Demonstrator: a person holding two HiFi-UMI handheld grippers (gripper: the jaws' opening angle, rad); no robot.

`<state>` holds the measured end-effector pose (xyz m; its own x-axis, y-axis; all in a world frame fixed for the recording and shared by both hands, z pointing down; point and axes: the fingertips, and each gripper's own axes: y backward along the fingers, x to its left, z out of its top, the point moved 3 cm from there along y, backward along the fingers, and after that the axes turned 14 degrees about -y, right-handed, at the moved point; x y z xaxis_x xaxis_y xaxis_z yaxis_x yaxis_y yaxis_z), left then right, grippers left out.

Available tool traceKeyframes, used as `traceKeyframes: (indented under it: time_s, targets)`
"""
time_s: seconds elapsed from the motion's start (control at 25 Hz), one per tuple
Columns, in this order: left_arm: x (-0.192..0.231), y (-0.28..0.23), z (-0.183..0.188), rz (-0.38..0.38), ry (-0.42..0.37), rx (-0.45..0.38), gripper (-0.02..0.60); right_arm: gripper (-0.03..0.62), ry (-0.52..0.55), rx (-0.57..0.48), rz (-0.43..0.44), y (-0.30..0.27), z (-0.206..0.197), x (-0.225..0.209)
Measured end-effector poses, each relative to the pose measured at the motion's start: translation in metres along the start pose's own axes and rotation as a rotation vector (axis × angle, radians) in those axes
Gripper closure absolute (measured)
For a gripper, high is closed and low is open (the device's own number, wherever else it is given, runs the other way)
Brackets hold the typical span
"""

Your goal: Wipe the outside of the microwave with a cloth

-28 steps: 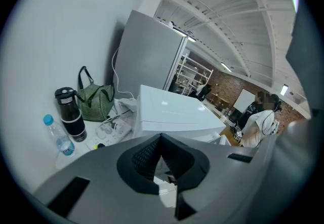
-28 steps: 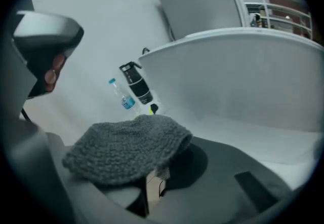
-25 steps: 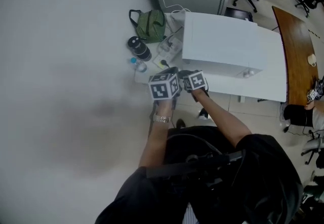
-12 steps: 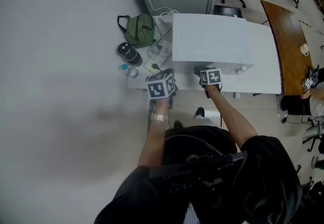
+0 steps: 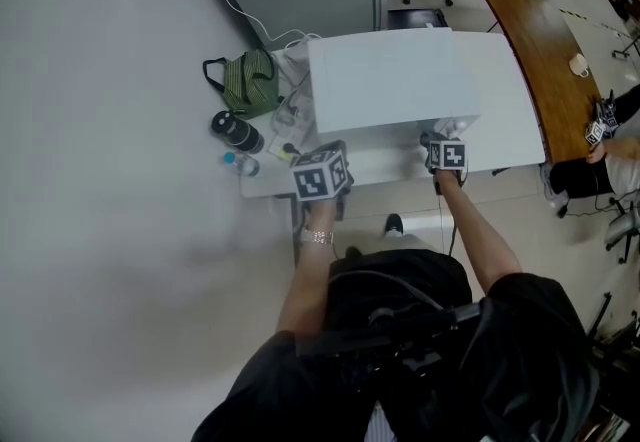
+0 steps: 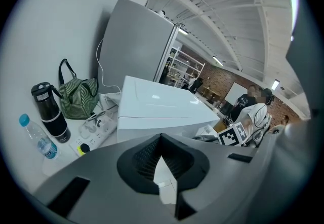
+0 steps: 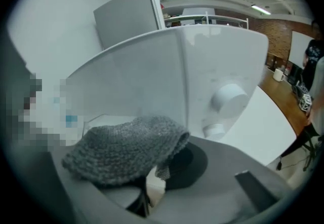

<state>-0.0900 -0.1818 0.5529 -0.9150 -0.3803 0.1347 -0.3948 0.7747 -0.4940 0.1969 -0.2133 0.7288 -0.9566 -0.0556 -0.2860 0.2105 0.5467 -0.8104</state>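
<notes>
Only the right gripper view shows the grey knitted cloth [image 7: 126, 149]. The right gripper [image 7: 148, 187] has its fingers clamped on it, and the cloth bunches up over them and to their left. In the head view that gripper hides the cloth.

Just beyond the right fingers stands the front of the white microwave [image 7: 152, 71], with its two knobs [image 7: 228, 97] up and to their right. Whether the cloth meets the door I cannot tell.

The left gripper [image 6: 163, 180] has its fingers together on nothing, with the microwave's left front corner ahead of them. To the left of those fingers crowd a power strip [image 6: 96, 134], a black flask [image 6: 49, 111], a water bottle [image 6: 36, 139] and a striped green bag [image 6: 78, 97].

The head view shows the microwave's long side running left to right along the table [image 5: 510, 125], front toward the person. Only a narrow strip of table lies before it, and there is open tabletop to the right of the right fingers.
</notes>
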Motion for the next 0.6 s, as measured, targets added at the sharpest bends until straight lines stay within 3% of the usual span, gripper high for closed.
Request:
traceKeyframes:
  time_s: [0.16, 0.24, 0.36, 0.52, 0.6]
  targets:
    - [0.010, 0.013, -0.004, 0.026, 0.018, -0.001, 0.584, 0.580, 0.083, 0.055, 0.160, -0.020, -0.031, 0.091]
    - [0.019, 0.022, -0.010, 0.046, 0.039, -0.007, 0.584, 0.580, 0.178, 0.069, 0.261, -0.028, -0.045, 0.158]
    - [0.037, 0.041, -0.020, 0.104, 0.081, -0.012, 0.584, 0.580, 0.328, 0.142, 0.338, -0.047, -0.078, 0.227]
    - [0.065, 0.069, -0.037, 0.180, 0.141, -0.011, 0.584, 0.580, 0.345, 0.190, 0.387, -0.069, -0.095, 0.272]
    - [0.076, 0.080, -0.040, 0.211, 0.157, -0.012, 0.584, 0.580, 0.370, 0.222, 0.329, -0.080, -0.097, 0.260]
